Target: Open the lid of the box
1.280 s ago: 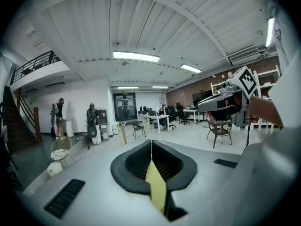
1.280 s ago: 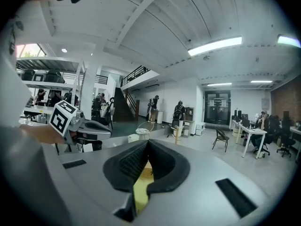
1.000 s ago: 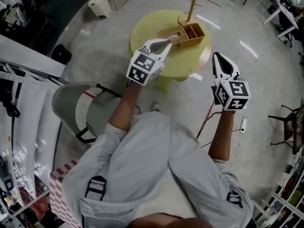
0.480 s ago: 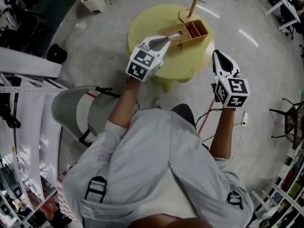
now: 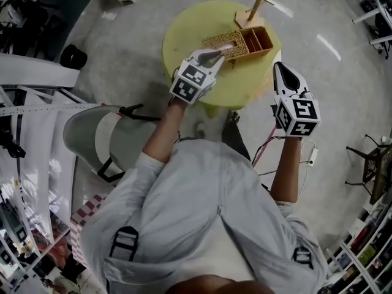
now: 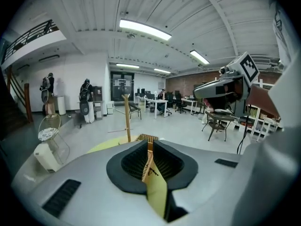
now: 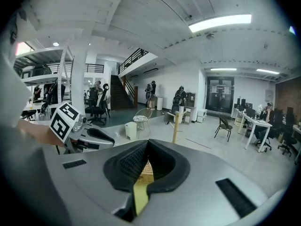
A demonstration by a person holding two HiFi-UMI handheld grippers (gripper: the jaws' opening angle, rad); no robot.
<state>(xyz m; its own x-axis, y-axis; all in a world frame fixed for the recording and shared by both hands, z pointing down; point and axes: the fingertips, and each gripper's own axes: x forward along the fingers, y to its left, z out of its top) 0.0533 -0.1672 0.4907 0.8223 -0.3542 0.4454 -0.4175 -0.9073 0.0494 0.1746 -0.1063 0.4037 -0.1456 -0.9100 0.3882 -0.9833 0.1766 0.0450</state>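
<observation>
A woven box (image 5: 242,41) stands on the far side of a round yellow table (image 5: 190,29). Its wicker lid (image 5: 222,42) lies flat over the left half, and orange compartments (image 5: 257,39) show on the right. My left gripper (image 5: 217,54) is shut and empty, its tips at the lid's near edge; touching or not is unclear. In the left gripper view the box (image 6: 149,137) peeks just above the left gripper (image 6: 149,144). My right gripper (image 5: 278,68) is shut and empty, off the table's right rim, apart from the box.
A wooden pole stand (image 5: 257,2) rises behind the box. A grey chair (image 5: 98,139) stands at my left. A red cable (image 5: 269,143) and a power strip (image 5: 312,156) lie on the floor at the right. A black chair (image 5: 370,164) is further right.
The person has stepped nearer the table, so it sits closer under the grippers. Both grippers stay shut, and the left tips stay at the lid's near edge.
</observation>
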